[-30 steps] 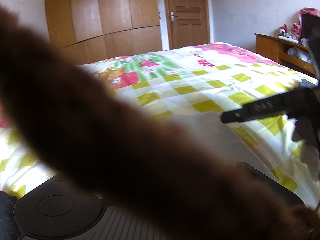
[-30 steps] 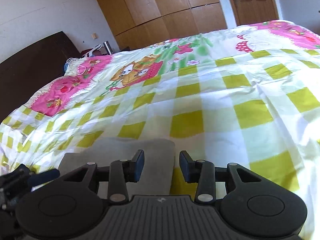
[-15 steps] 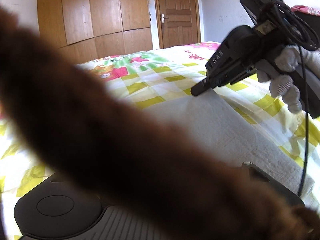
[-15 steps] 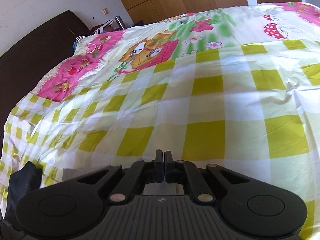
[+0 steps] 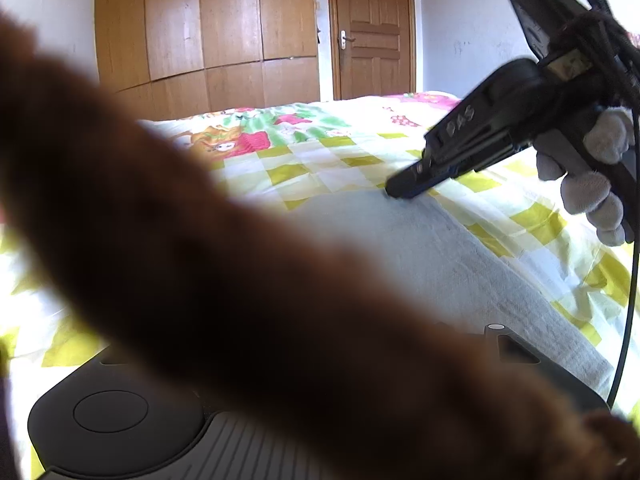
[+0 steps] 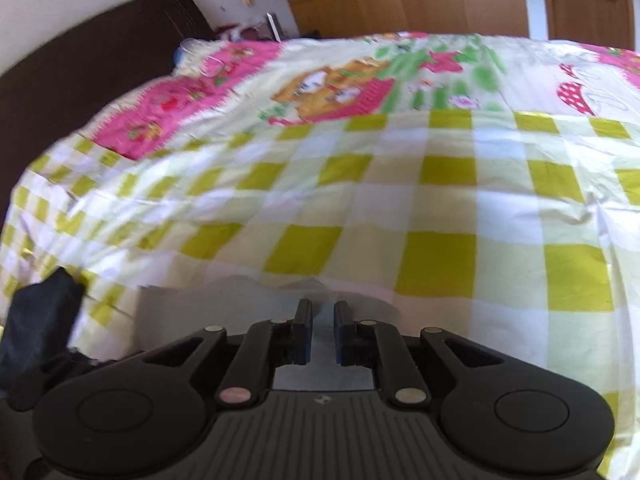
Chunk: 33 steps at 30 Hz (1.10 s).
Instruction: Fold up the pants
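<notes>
Since half a second ago, the right gripper (image 6: 320, 330) is parting its jaws from fully shut to a narrow gap, and in the left wrist view it is sitting a little lower over the cloth. In that left view, the grey pants (image 5: 440, 264) are lying folded flat on the checked bedspread (image 5: 320, 160), running from the centre toward the lower right of the frame; the right gripper (image 5: 404, 188), held by a gloved hand (image 5: 592, 176) at upper right, is touching its tip to the pants' far edge. A blurred brown sleeve (image 5: 200, 260) is crossing the frame and hiding the left jaws, so I cannot tell their state. In the right wrist view, the pants (image 6: 224, 304) are showing only as a grey patch at lower centre, under and between the narrow jaws, which do not appear to be pinching anything. This view alone is showing that gap; the left view alone is showing the pants' length. The fabric is looking soft, light and limp, so it is best taken at an edge or corner.
</notes>
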### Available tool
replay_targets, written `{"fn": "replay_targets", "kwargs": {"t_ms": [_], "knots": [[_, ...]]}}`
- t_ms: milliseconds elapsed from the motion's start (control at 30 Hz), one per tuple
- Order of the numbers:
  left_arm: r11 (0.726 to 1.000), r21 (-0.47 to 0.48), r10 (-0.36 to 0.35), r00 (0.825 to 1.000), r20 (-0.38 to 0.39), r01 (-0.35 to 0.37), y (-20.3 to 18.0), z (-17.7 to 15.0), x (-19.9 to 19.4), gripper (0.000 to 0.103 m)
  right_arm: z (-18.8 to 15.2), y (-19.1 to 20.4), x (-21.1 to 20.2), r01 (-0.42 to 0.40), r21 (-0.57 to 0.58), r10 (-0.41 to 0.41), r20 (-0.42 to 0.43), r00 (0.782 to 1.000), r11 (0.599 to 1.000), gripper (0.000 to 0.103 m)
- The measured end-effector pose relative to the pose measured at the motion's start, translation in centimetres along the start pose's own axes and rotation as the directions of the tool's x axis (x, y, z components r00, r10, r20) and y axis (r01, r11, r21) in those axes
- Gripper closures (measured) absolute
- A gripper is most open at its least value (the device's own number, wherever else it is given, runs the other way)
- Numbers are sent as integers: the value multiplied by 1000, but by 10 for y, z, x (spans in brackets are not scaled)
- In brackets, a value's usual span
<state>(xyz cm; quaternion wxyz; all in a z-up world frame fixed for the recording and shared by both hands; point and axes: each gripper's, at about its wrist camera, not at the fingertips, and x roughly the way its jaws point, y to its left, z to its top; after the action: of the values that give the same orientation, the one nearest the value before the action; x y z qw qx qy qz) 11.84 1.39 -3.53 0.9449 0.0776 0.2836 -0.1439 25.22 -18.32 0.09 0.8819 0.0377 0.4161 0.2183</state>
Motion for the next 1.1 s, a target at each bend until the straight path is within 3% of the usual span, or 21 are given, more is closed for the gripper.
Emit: {"fn": "replay_targets", "kwargs": {"t_ms": [100, 200, 267, 367, 500, 600, 667, 833, 967, 1100], "knots": [[999, 22, 36, 999, -21, -35, 0, 2, -10, 36, -3, 1, -10, 51, 42, -53, 36, 998, 998, 76], [998, -20, 64, 998, -22, -64, 8, 4, -27, 36, -17, 9, -52, 1, 86, -11, 116, 993, 996, 76], [996, -63, 59, 998, -22, -60, 15, 4, -40, 35, -41, 20, -75, -8, 83, -1, 110, 994, 996, 74], [996, -58, 59, 997, -44, -61, 15, -3, -54, 34, -88, 37, -94, 47, 73, -52, 71, 996, 996, 74], [996, -26, 75, 984, -163, -80, 11, -17, -48, 33, -135, 52, -91, 79, 103, -76, -27, 997, 992, 74], [994, -53, 82, 981, -173, -93, 13, -16, -59, 33, -145, 66, -104, 154, 69, -156, 24, 988, 986, 73], [993, -63, 87, 984, -154, -98, 13, -12, -72, 33, -146, 67, -115, 120, 116, -128, 57, 990, 986, 66], [991, -100, 73, 987, -142, -88, 9, -14, -99, 33, -160, 72, -134, 80, 217, -104, 104, 989, 973, 66], [986, -163, 12, 986, -166, -39, -3, -26, -109, 30, -182, 85, -133, 100, 255, -125, 80, 989, 962, 65], [995, -82, 50, 984, -173, -65, -28, -34, -117, 29, -203, 85, -133, 118, 311, -141, 52, 989, 943, 65]]}}
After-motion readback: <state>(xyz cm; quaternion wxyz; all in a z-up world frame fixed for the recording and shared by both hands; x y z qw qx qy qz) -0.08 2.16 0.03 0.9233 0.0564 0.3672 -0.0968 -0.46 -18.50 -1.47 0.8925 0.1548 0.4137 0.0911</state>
